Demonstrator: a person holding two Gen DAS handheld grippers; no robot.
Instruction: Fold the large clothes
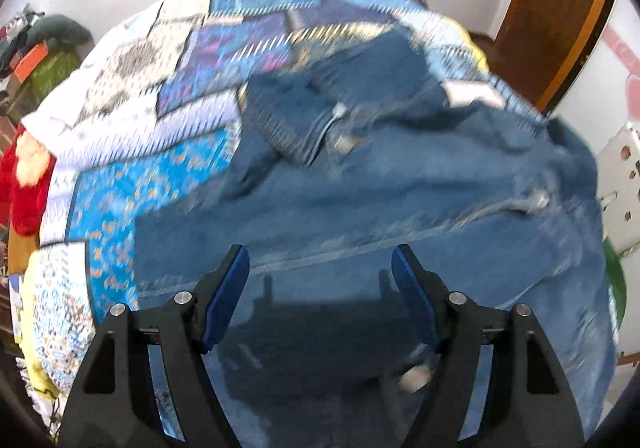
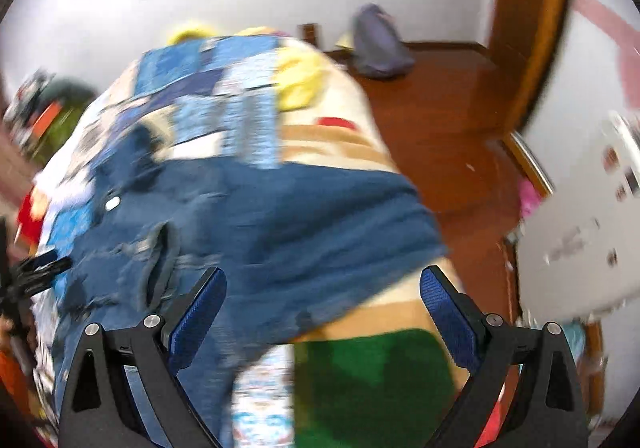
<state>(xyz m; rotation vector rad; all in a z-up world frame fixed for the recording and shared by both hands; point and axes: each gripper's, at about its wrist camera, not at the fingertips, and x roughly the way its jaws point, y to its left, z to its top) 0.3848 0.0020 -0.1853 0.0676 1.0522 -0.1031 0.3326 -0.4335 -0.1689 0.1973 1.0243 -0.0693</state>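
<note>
We see a denim garment (image 1: 360, 187) spread across a bed covered by a patchwork quilt (image 1: 132, 183) of blue, white and purple printed blocks. The denim is mid-blue, heavy and matte, rumpled into soft folds, with paler stitched seams running across it and small metal buttons catching the light; one part is turned over on itself near the middle, showing a cuff-like edge. Both views are smeared by motion blur, so finer weave is beyond us.

Our left tongs (image 1: 320, 264) hang over the near part of the denim, their blue ribbed pads standing apart with nothing between them, and their shadow falls on the cloth below. Our right tongs (image 2: 322, 288) also stand wide apart, empty, above the edge of the same denim garment (image 2: 280, 215) where it drapes toward the side of the bed. Beneath that edge lie a tan and cream striped blanket (image 2: 340, 143) and a fuzzy green patch (image 2: 372, 380). A crumpled yellow cloth (image 2: 300, 83) rests at the far end of the quilt. Beyond the bed, the polished reddish wooden floor (image 2: 440, 119) carries a slumped grey bag (image 2: 376, 43) near the white wall.
</note>
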